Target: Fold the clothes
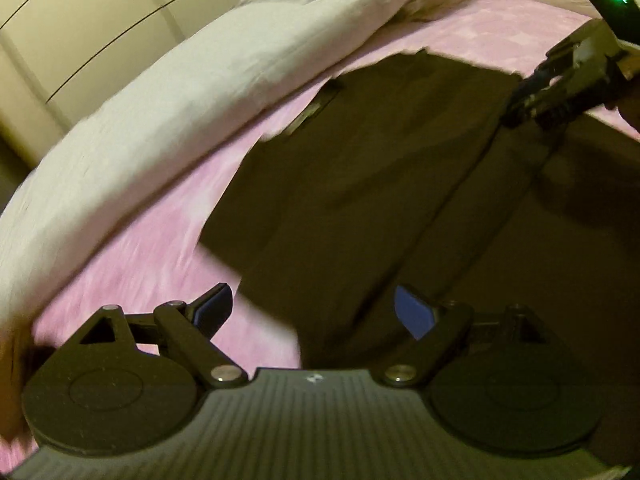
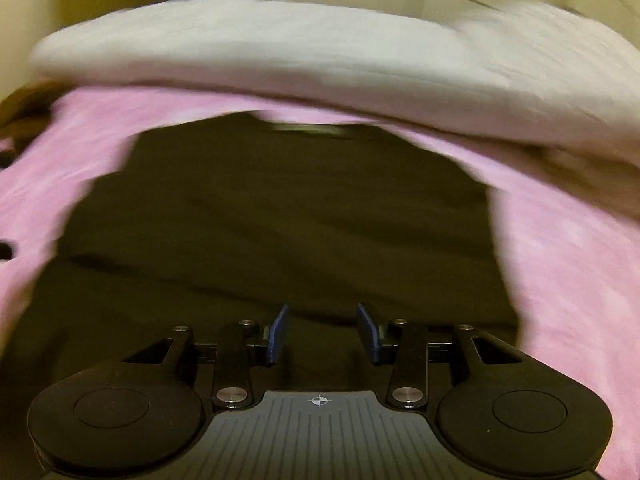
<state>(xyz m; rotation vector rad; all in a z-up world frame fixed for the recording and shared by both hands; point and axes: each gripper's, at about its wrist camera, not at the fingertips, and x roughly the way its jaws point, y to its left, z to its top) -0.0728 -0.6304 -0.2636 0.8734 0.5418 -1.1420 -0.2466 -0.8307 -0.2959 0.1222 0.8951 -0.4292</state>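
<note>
Left wrist view
- left gripper [image 1: 310, 312]: jaws wide apart, nothing between the blue pads [image 1: 412, 314]; pads not pressing anything.
- dark garment [image 1: 360, 184]: lies flat on the pink bed sheet [image 1: 160, 240], directly ahead of and under the jaws; near edge runs between the pads.
- garment axis: long axis runs from the jaws away toward the collar label [image 1: 316, 108] at the far end, tilted up-right in this view.
- fold line: a lengthwise crease or overlapped layer runs up the middle-right of the cloth; looks already folded in part, a judgement only.
- right gripper [image 1: 532, 108]: seen at upper right, tips over the garment's far right edge; touching or not, cannot tell, blurred.
- white duvet [image 1: 180, 100]: bunched along the far side of the bed, apart from the garment.

Right wrist view
- right gripper [image 2: 322, 334]: jaws partly open, empty gap, pads clear of the cloth.
- dark garment [image 2: 280, 208]: fills the centre, straight ahead of and below the jaws, collar end far, by the duvet [image 2: 260, 48].
- bed sheet [image 2: 568, 260]: pink on both sides of the garment.

Next move
- nearer hand: both sit over the cloth; left is at the near hem, right toward the far side.
- key relation: garment lies lengthwise away from the jaws, so a grasp at the near edge likely comes next.
</note>
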